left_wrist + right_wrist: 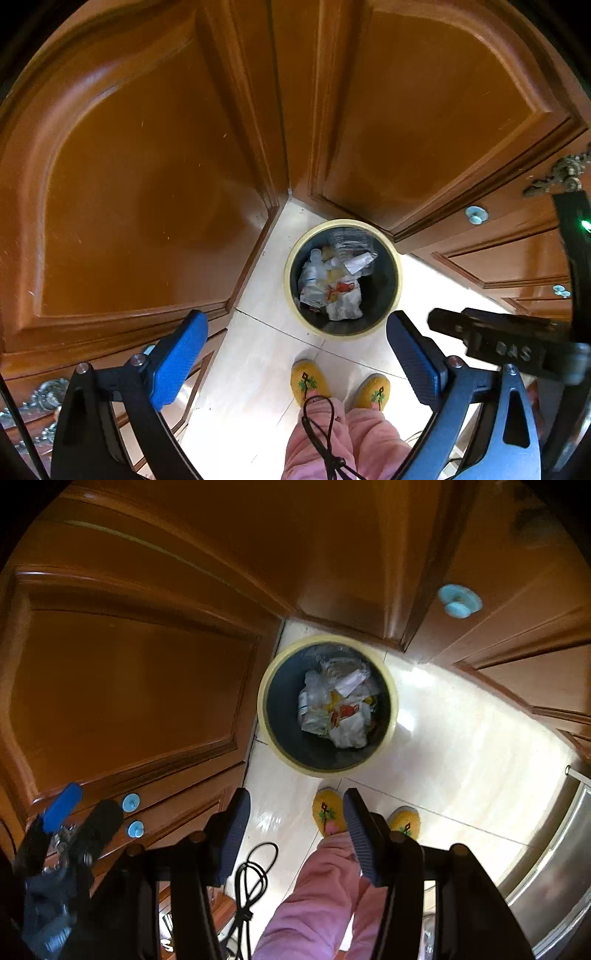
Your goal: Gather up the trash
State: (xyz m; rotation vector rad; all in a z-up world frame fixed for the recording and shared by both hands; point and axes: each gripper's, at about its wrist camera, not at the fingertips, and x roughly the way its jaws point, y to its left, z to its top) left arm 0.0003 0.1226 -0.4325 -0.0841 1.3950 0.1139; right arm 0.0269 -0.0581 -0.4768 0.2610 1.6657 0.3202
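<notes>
A round trash bin with a pale yellow rim stands on the floor in a corner between wooden cabinets. Inside lie crumpled wrappers, clear plastic and paper trash. My left gripper is open and empty, high above the bin. My right gripper is open and empty, also above the bin; it shows in the left wrist view at the right. The left gripper shows at the lower left of the right wrist view.
Brown wooden cabinet doors close in on the left and back. Drawers with light-blue knobs lie to the right. The person's yellow slippers and pink trousers stand on the pale tile floor. A black cable hangs down.
</notes>
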